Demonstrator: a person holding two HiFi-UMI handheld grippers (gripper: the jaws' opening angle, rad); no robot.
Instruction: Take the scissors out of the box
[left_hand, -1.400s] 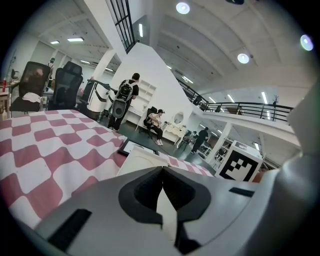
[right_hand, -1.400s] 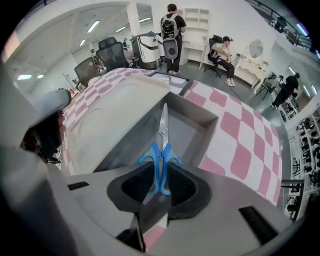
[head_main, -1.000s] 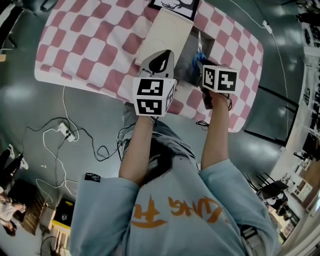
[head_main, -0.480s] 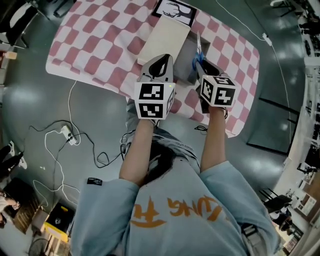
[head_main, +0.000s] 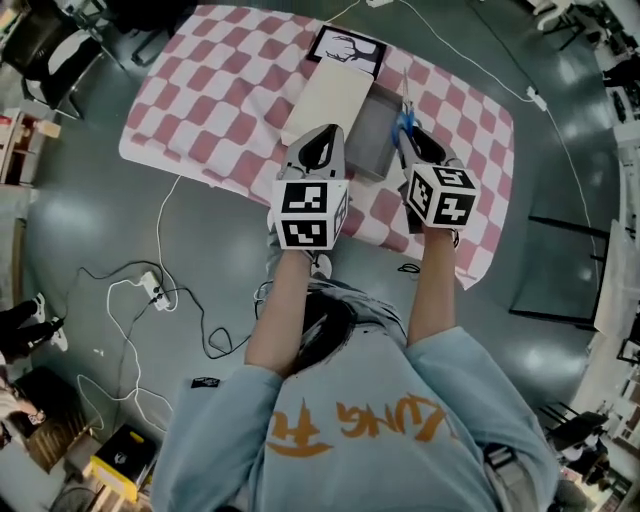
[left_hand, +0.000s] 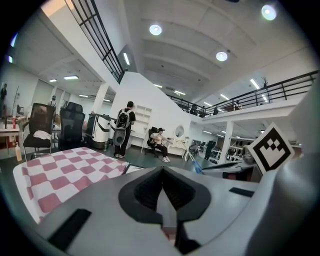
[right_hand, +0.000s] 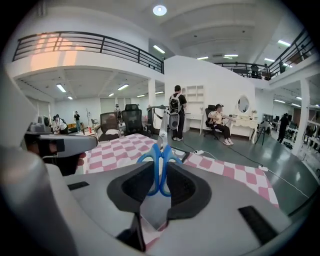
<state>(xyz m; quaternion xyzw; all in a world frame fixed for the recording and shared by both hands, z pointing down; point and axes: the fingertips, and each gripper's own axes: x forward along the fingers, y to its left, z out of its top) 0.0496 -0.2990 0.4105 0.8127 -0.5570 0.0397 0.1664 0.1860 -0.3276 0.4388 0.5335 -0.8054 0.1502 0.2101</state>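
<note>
In the head view the open grey box (head_main: 370, 140) lies on the pink checked tablecloth (head_main: 220, 90), with its cream lid (head_main: 328, 100) beside it on the left. My right gripper (head_main: 412, 140) is shut on the blue-handled scissors (head_main: 403, 118), held above the box's right edge. In the right gripper view the scissors (right_hand: 160, 167) stand upright between the jaws of the right gripper (right_hand: 159, 189), blue loops pinched, steel blades pointing away. My left gripper (head_main: 318, 152) hovers over the box's near left corner. In its own view the left gripper (left_hand: 162, 192) is shut with nothing in it.
A black-framed picture (head_main: 347, 48) lies at the table's far edge behind the lid. White cables and a power strip (head_main: 155, 290) trail on the floor at left. Office chairs (head_main: 50, 50) stand beyond the table's left end. People (right_hand: 175, 112) are far across the hall.
Both grippers have risen well above the table, which now looks smaller and farther below. The scissors went up with the right gripper, out of the box.
</note>
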